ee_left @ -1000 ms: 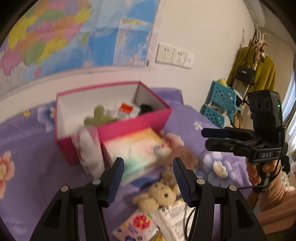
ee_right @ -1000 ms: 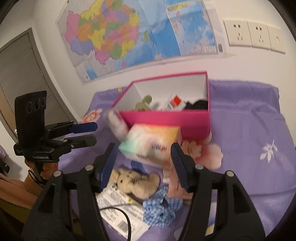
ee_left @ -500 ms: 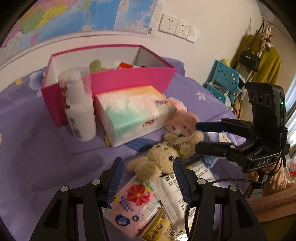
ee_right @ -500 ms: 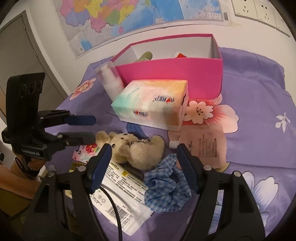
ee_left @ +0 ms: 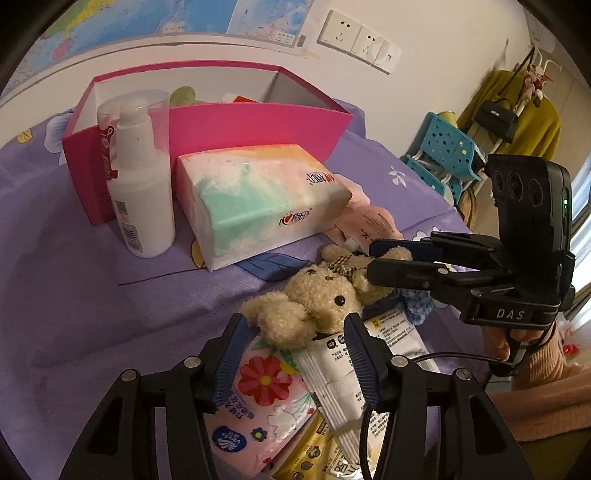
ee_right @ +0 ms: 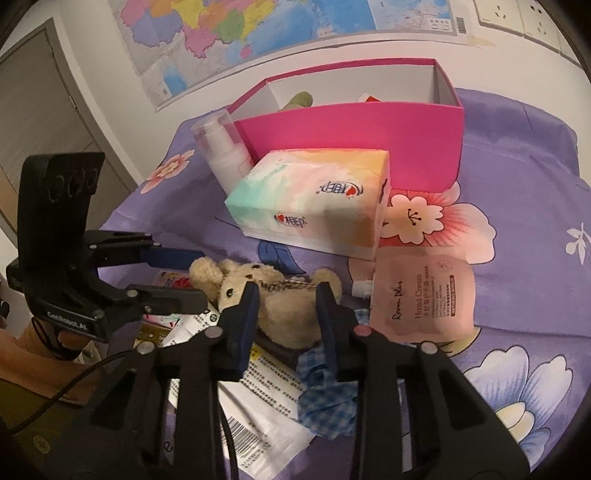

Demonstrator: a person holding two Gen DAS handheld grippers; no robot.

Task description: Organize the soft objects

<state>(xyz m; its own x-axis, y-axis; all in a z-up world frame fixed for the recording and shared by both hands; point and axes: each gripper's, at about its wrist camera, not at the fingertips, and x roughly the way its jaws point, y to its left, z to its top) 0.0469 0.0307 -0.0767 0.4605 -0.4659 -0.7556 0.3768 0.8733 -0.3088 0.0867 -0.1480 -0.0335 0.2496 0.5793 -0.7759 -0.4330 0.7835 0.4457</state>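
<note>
Right gripper (ee_right: 284,295): jaws closing, fingers astride the teddy bear (ee_right: 273,295); the blue pads sit at the bear's body on either side, and whether they already press the plush cannot be told.
Left gripper (ee_left: 293,325): jaws closing, about half open; the bear's head and one ear lie just ahead of the fingertips, between them, with no contact visible.
Teddy bear position: lying on its side on a heap of flat packets, head toward the left gripper, legs toward the right gripper.
Beneath the bear: a floral tissue pack (ee_left: 266,384), white sachets with printed text (ee_right: 266,380) and a blue checked cloth (ee_right: 325,398) just beside the right gripper's far finger.
Nearby items: a pastel tissue box (ee_right: 314,199) behind the bear, a white pump bottle (ee_left: 138,184) standing upright next to it, a pink hand cream pouch (ee_right: 424,291) lying flat to the bear's side.
Pink box (ee_right: 354,136): open-topped, behind the tissue box, with a green soft item and something red inside.
Surface: a purple bedspread (ee_right: 517,184) with large flower prints.
Room: a coloured map (ee_right: 258,33) and wall sockets on the white wall; a door at one side; a blue plastic rack and a yellow coat with a black bag at the other.
Person: a hand in a pink knitted sleeve (ee_left: 543,362) grips the right gripper's handle.
</note>
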